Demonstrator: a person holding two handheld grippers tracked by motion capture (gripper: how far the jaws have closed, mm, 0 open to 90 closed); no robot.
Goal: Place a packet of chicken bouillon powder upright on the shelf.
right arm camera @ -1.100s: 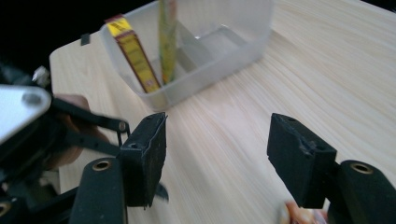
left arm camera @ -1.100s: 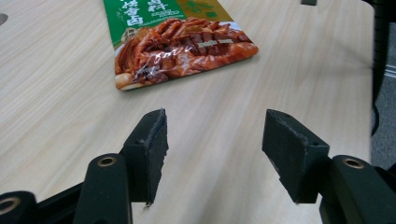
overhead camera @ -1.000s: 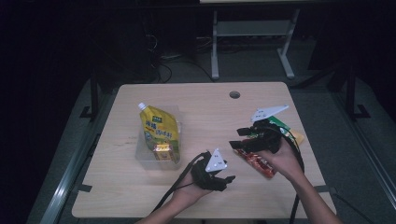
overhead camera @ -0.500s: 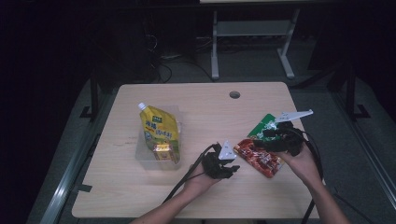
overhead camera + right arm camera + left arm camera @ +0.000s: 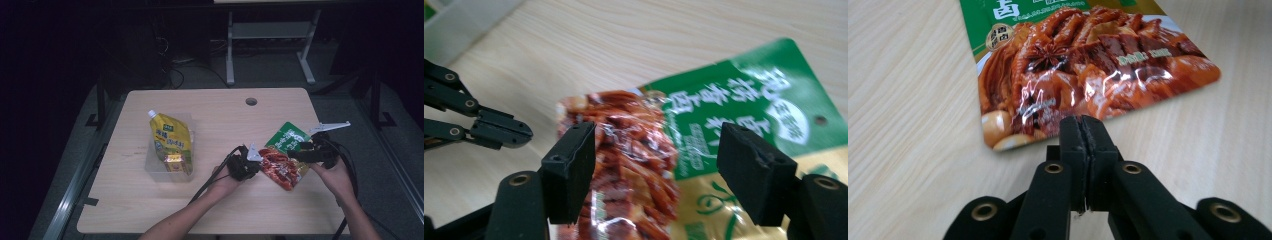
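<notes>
Since earlier, right tongs [image 5: 300, 153] lowered over snack pouch [image 5: 283, 161] flat on tabletop [image 5: 215, 115], jaws apart straddling it. Left tongs [image 5: 251, 162] pressed together, just beside pouch's near corner.

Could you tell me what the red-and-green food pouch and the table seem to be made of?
The food pouch looks like glossy printed plastic film: it crinkles and throws sharp highlights. The table appears to be pale wood or wood-look laminate, matte, with fine grain lines.
</notes>
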